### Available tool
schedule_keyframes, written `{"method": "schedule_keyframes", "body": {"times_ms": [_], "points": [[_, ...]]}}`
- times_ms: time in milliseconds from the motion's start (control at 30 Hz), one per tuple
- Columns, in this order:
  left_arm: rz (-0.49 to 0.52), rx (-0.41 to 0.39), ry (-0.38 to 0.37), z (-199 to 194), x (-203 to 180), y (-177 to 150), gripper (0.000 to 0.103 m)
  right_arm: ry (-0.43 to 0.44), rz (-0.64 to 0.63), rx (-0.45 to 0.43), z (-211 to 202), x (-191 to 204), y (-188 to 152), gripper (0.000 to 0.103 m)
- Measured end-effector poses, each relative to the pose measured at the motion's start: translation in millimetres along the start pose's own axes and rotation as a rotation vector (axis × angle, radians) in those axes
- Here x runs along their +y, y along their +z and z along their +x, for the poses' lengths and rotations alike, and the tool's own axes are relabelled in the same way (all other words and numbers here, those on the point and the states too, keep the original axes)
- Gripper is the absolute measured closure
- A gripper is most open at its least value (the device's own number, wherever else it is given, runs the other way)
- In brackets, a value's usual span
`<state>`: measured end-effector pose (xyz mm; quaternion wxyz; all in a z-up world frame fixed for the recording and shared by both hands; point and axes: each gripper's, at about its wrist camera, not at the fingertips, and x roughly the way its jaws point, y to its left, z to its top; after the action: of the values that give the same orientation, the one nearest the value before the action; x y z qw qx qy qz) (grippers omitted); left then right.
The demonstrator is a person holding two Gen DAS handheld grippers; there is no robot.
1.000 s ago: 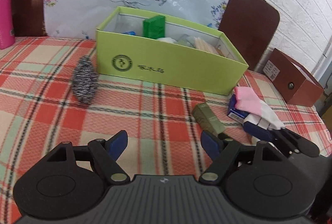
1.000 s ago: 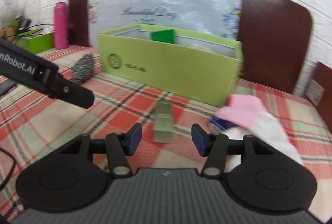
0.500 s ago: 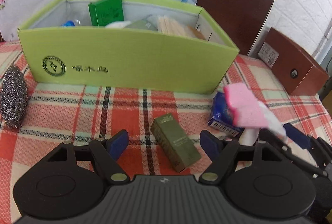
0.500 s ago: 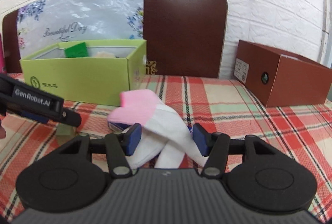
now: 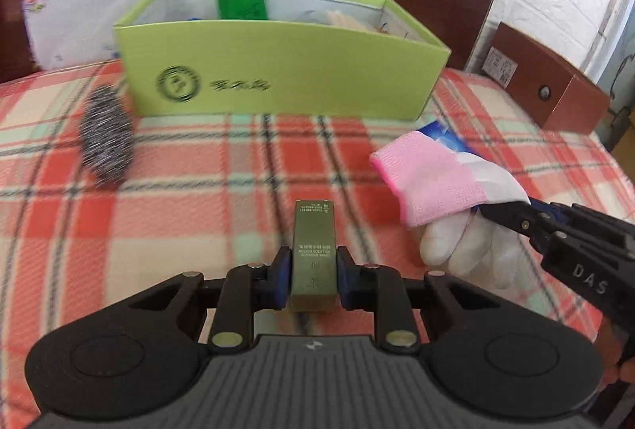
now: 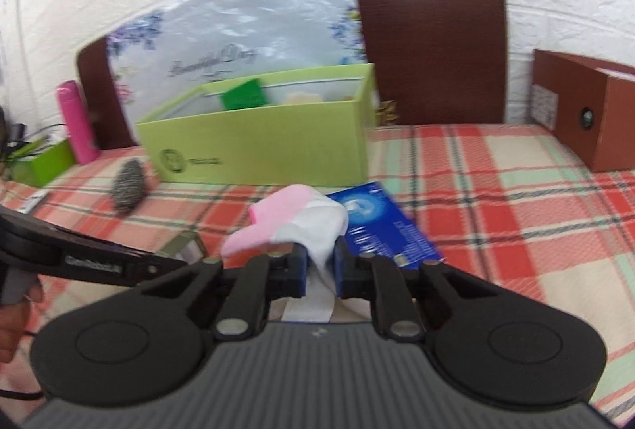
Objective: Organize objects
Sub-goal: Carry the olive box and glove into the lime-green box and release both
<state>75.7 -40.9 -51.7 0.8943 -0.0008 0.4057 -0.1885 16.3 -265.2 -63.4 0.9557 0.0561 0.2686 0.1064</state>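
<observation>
Left wrist view: the left gripper (image 5: pixel 312 280), its jaws just drawn in, clamps a small olive-green carton (image 5: pixel 313 250) by both long sides, the carton lying on or barely off the plaid tablecloth (image 5: pixel 198 222). To its right, the right gripper (image 6: pixel 319 268) has likewise just closed, pinching the white end of a pink-and-white glove (image 6: pixel 293 220) that droops from the pads above a blue packet (image 6: pixel 377 226) lying flat on the cloth. Beyond both, the lime-green storage box (image 5: pixel 285 79) already holds a green card and several pale items, blurred past telling. A steel-wool scourer (image 5: pixel 105 139) waits beside the box's left corner. By this showing the sorting is partway done: two pieces are gripped but not yet boxed, while the scourer and the blue packet remain out on the cloth.
</observation>
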Motion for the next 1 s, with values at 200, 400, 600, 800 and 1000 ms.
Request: {"method": "schedule_keyframes", "body": {"times_ms": [200, 400, 600, 800, 1000], "points": [[-0.023, -0.004, 0.030, -8.7, 9.8, -10.1, 0.079, 0.003, -0.027, 0.076, 1.8, 17.1, -14.7, 0.080], [-0.011, -0.012, 0.032, -6.4, 4.4, -10.0, 0.068, -0.017, 0.003, 0.097, -7.6, 10.5, -21.8, 0.059], [-0.013, -0.012, 0.026, -8.3, 7.0, -11.7, 0.068, -0.022, 0.027, 0.114, -3.3, 8.7, -21.6, 0.058], [-0.012, -0.007, 0.012, -9.8, 9.7, -12.3, 0.078, 0.009, 0.028, 0.133, 10.7, 10.5, -19.3, 0.092], [-0.036, -0.024, -0.041, -19.7, 12.6, -11.0, 0.080, 0.108, 0.115, 0.086, -3.3, 12.4, -7.5, 0.093]]}}
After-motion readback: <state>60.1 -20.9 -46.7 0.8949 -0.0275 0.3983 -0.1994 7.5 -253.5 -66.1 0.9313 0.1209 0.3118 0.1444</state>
